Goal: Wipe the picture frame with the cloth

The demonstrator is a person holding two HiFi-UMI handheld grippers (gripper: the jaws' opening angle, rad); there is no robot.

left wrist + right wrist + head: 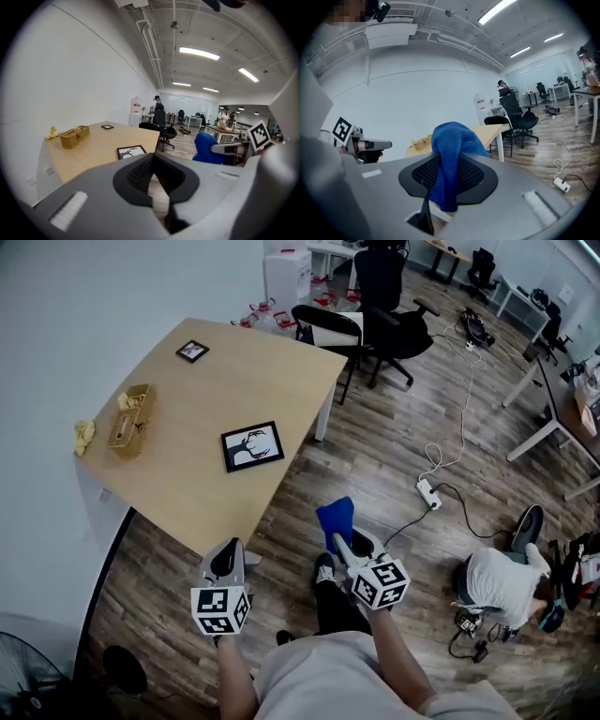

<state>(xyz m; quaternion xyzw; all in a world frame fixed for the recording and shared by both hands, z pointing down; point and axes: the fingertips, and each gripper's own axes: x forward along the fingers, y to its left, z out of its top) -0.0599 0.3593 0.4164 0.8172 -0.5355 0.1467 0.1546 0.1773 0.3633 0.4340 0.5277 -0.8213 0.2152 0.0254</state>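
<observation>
Open-plan office, wood-plank floor, and a light wooden table (187, 479) is seen in the upper left of the head view, pushed up against a white wall. The picture frame (252, 446) is laid flat near the table's right edge, black border, pale print inside. It's well apart from both grippers, so no wiping is under way yet.

The cloth (336, 517) is blue, soft and floppy. It's pinched in the right gripper (342, 542), low in the middle of the frame, and a bunch pokes out past the tips. It should mould to the frame easily, but it may be dragged loose if too little is gripped.

The frame is probably light and stiff with a slick, possibly glass front, so it's likely to skate across the table when rubbed. A corner or the border is best pinned down, not the face.

The left gripper (225, 563) is closed up with nothing in it.

Count:
- two frames on the table, counting the small frame (192, 351) at the far end
- one cloth
- one wicker box (129, 421)
- one yellow crumpled thing (84, 435)
- two grippers
</observation>
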